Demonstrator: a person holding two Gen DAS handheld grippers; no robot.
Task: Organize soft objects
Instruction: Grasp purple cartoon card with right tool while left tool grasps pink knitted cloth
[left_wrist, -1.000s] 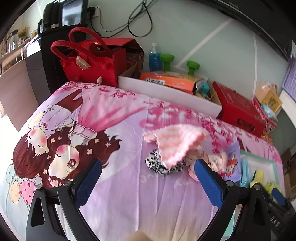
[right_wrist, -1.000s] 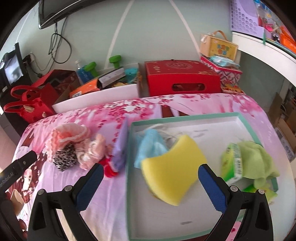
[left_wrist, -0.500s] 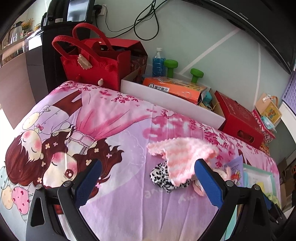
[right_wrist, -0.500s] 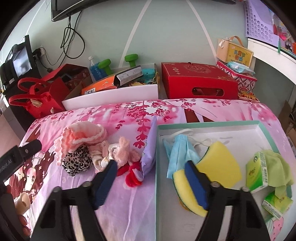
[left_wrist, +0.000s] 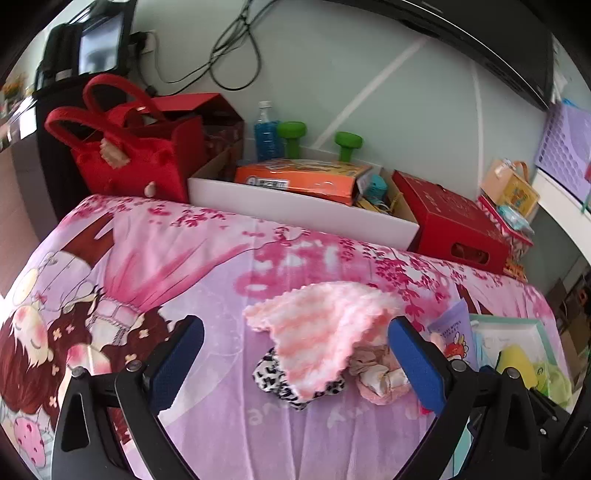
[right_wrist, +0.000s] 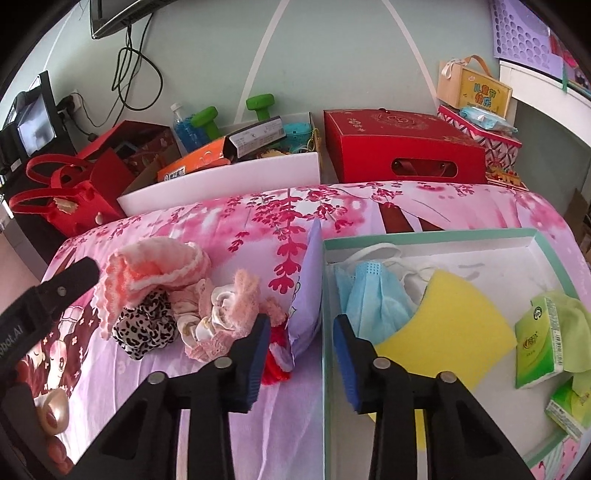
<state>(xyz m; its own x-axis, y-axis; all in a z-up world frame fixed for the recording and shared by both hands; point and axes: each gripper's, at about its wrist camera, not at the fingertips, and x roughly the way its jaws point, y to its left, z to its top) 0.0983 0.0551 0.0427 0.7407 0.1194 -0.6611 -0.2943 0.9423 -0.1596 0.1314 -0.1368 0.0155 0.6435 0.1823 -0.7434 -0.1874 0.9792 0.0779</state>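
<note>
Pink fleece covers the bed (right_wrist: 229, 221), and on it, in the left half of my right wrist view, lies the heap I am sorting: a pink-and-white knitted cloth (right_wrist: 155, 269) on top of a leopard-print piece (right_wrist: 144, 328), with fuzzy pink socks (right_wrist: 225, 314) bundled just to its right. My right gripper (right_wrist: 301, 354) sits at the bottom centre of that frame, its jaws closing, the blue pads not pressing on anything. Between them I see a red bit of fabric (right_wrist: 275, 363) and the lower edge of a lilac pouch (right_wrist: 308, 291), which leans against the left wall of the mint-rimmed tray (right_wrist: 428, 234). The heap is up and to the left of this claw, near its left finger but apart from it. Inside the tray, right of the claw, a blue face mask (right_wrist: 373, 299) lies partly under a yellow sponge (right_wrist: 450, 325); green tissue packs (right_wrist: 539, 343) and a green cloth (right_wrist: 572, 325) sit at the far right.

In my left wrist view, the left gripper (left_wrist: 295, 363) is spread wide with nothing in it. The knitted cloth (left_wrist: 321, 325) and leopard-print piece (left_wrist: 284, 380) lie between its two fingers, just ahead of the pads, the socks (left_wrist: 376, 376) close by the right finger (left_wrist: 413, 369).
</note>
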